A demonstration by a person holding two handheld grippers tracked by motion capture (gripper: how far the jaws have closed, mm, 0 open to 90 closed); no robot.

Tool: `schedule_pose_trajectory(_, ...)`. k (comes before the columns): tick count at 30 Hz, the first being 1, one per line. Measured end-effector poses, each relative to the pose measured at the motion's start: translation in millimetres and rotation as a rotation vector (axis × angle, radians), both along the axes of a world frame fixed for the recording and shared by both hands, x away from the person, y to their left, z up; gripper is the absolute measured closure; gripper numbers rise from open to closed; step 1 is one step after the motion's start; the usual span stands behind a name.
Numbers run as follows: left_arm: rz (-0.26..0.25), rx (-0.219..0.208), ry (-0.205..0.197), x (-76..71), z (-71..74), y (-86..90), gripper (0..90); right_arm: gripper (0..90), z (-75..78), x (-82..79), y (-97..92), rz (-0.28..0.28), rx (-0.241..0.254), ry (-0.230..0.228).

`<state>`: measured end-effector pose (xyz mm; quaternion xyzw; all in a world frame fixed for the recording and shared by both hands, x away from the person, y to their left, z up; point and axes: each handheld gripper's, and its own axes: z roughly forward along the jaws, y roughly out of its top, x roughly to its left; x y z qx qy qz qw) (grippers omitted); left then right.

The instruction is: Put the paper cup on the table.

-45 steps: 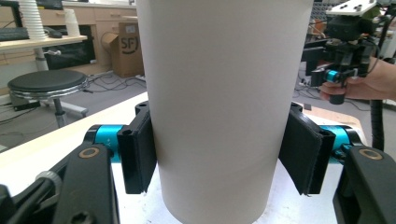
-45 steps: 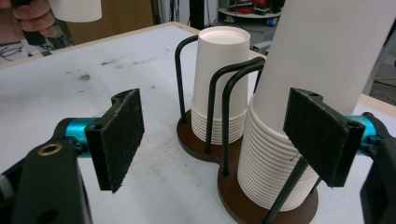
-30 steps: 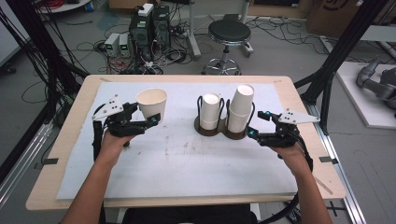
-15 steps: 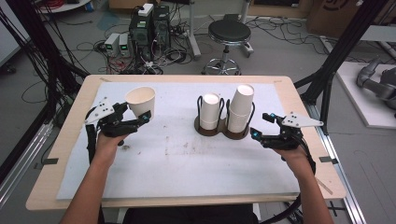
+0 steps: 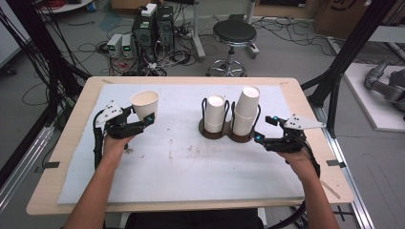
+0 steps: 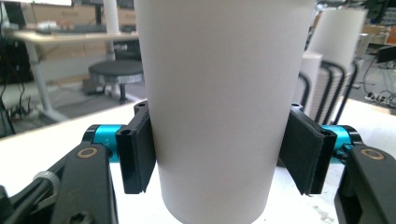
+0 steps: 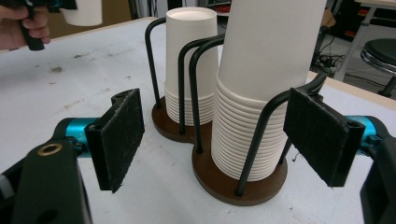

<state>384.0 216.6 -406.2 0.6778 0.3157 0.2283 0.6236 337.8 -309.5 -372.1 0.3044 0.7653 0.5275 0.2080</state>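
Cup (image 5: 144, 101), white paper, upright w/ open mouth up, sits clamped betw. both pads of left gripper (image 5: 143, 118) at far-left part of white mat (image 5: 191, 167). Right gripper (image 5: 263, 132) hangs just beside brown wire cup holder (image 5: 224, 131) near mat centre, jaws wide, nothing betw. them. Holder carries 2 stacks (image 5: 244, 117) of white cups.
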Motion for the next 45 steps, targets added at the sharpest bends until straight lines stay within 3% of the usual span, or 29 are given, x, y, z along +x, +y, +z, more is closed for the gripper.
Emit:
schedule_pose_trajectory(5,0.006,-0.014,0.037,5.6,-11.4,-7.0,34.6,20.6,-0.8,0.4,0.9,0.005,-0.007,0.0)
schedule_pose_trajectory(14,0.012,0.047,0.097,9.1,-28.2,-21.6,34.3,20.6,-1.8,0.4,0.6,0.011,-0.002,0.001)
schedule_pose_trajectory(23,0.019,0.056,0.151,16.5,-40.1,-32.4,34.4,20.7,-1.7,1.7,1.2,0.014,0.002,0.003)
schedule_pose_trajectory(45,0.058,0.153,0.258,27.3,-39.4,-43.8,34.3,20.6,0.0,0.9,0.7,0.018,0.006,-0.005)
